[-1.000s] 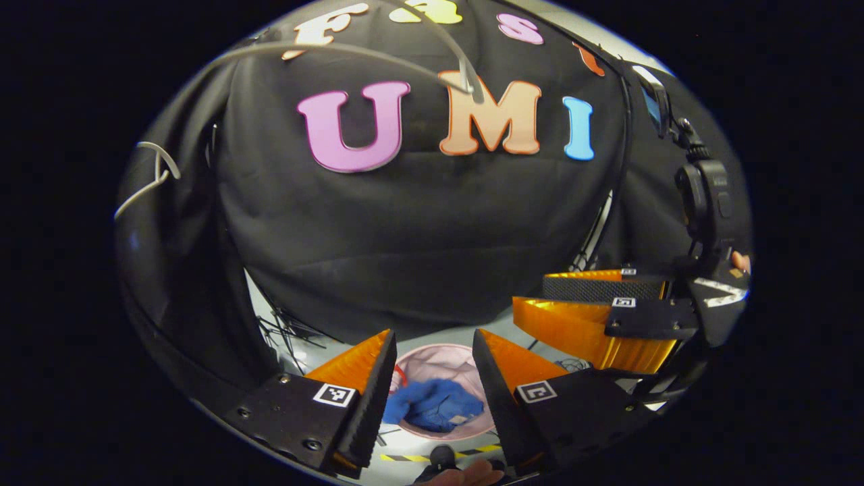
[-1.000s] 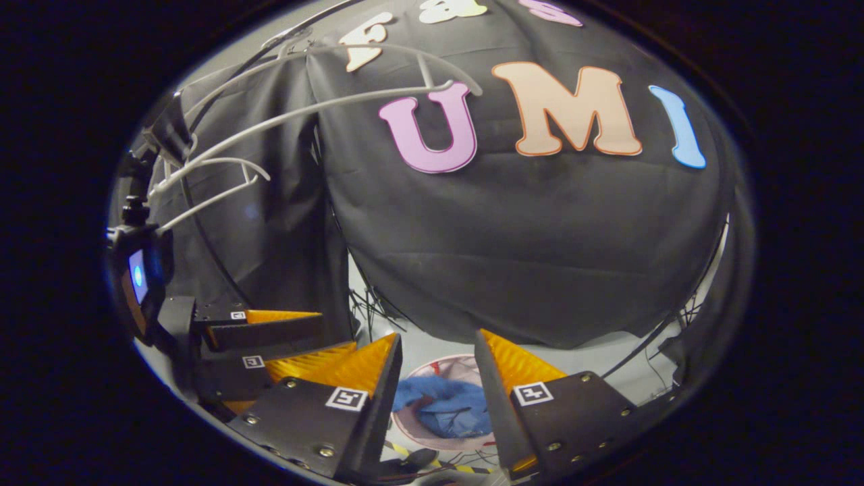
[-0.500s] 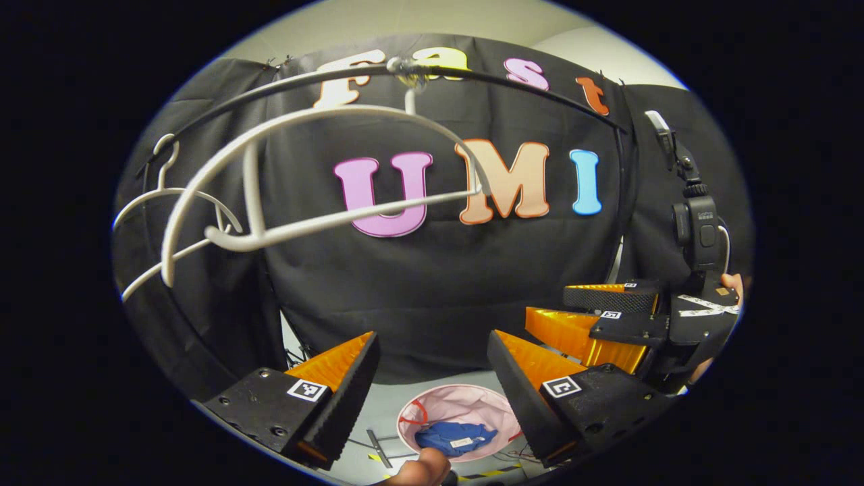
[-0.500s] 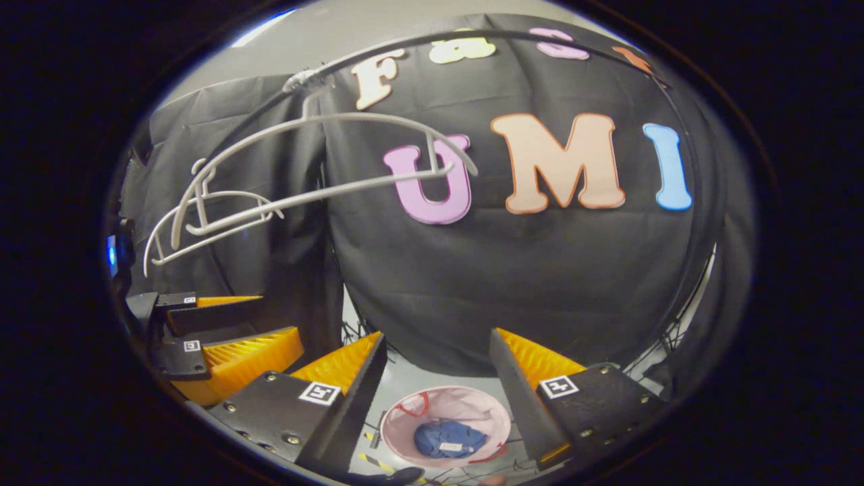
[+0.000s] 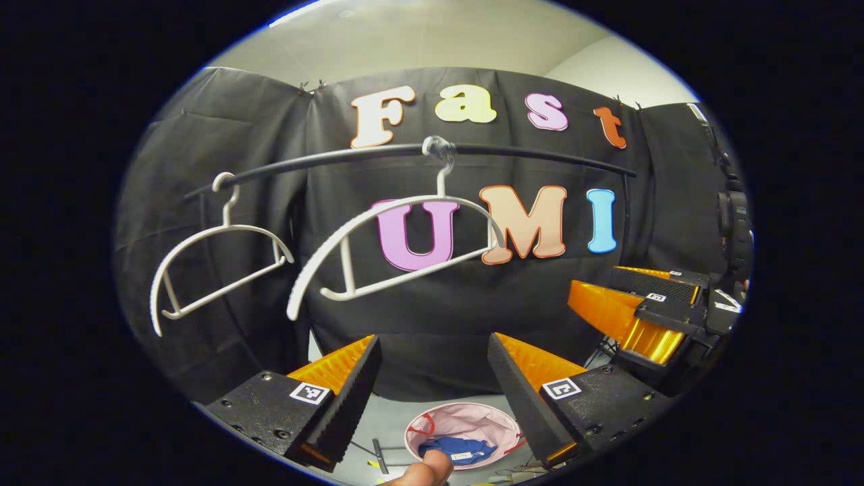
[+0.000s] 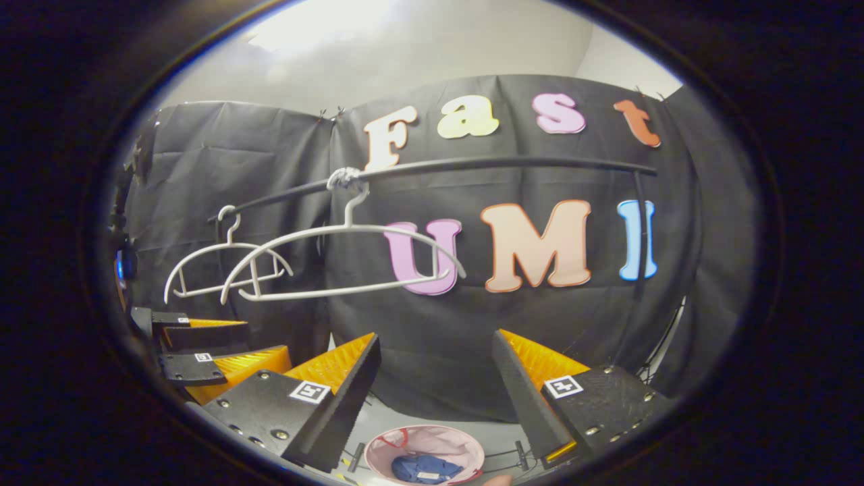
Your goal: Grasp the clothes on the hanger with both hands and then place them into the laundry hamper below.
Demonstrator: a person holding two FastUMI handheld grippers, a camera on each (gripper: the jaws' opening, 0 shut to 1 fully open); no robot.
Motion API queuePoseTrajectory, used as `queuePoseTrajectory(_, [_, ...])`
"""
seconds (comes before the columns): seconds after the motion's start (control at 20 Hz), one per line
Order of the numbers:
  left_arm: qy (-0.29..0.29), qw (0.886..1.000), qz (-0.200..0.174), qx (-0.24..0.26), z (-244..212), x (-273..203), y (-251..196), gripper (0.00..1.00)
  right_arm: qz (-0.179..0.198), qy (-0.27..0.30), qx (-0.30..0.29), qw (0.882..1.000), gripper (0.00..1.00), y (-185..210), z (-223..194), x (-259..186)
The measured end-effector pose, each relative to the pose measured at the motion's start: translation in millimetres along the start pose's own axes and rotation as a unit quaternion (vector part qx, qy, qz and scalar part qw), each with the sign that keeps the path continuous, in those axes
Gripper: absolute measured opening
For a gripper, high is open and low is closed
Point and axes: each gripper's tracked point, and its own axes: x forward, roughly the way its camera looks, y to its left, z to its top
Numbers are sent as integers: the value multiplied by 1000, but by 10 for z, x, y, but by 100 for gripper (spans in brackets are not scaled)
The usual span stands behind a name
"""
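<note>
left gripper (image 5: 432, 378) raised, jaws apart, empty

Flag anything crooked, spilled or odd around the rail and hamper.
The nearer white hanger hangs tilted on the rail, its left end lower, and bare. The blue garment lies inside the pink hamper; nothing spilled.

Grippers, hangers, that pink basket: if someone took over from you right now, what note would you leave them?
Left gripper: open, holding nothing, raised in front of the rail.
Right gripper: open, holding nothing, beside the left one.
Blue garment: lying in the pink hamper on the floor below.
Near hanger and far hanger: both bare on the black rail.
Done: garment off the hanger and in the hamper.
Left: nothing that I can see; no other clothes hang on the rail.
</note>
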Motion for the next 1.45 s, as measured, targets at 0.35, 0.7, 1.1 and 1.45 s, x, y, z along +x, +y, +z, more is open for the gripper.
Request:
queuePoseTrajectory(0.35, [-41,998,39,13,191,-548,76,100,-18,-23,-16,999,99,-13,82,-624])
queuePoseTrajectory(0.7, [-47,998,35,17,177,-737,290,100,-65,-18,-14,998,99,42,-1,-996])
queuePoseTrajectory(1.1, [-61,998,4,35,214,-878,378,100,-70,-3,14,997,99,306,-20,-1172])
queuePoseTrajectory(1.45, [-47,998,-27,39,159,-826,307,100,-96,-11,16,995,100,203,30,-1251])
